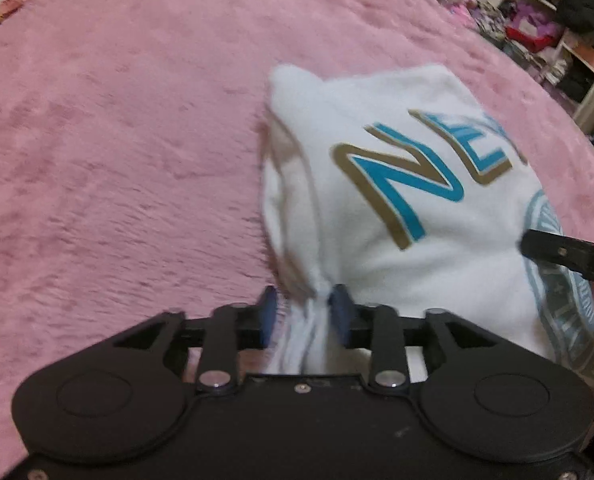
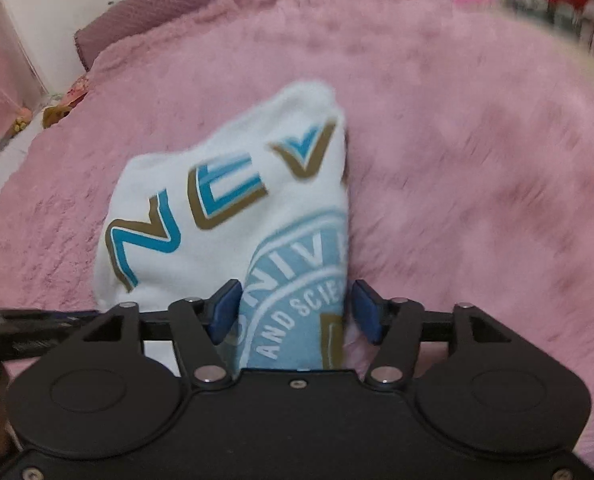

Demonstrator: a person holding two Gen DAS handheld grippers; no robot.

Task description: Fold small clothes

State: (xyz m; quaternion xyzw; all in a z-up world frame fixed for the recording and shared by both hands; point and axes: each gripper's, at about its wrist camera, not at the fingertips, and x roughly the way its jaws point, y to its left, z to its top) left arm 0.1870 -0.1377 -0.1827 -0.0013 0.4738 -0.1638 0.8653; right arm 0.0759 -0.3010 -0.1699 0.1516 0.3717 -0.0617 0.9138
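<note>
Two grippers are set on one white shirt (image 1: 377, 216), which is raised over a pink fluffy blanket (image 1: 117, 140) with its printed letters and round blue badge (image 2: 297, 280) facing the cameras. The cloth is judged soft, light and limp, so it is expected to sag and bunch wherever it is not held; the best holds are judged to be at the near corners or hem, where several layers can be pinched together. The left gripper (image 1: 303, 312) is closed tightly on a gathered bunch of white fabric. The right gripper (image 2: 293, 312) is seen with its blue pads (image 2: 225, 308) fairly wide apart around the badge edge; whether the cloth is truly pinched cannot be told.
</note>
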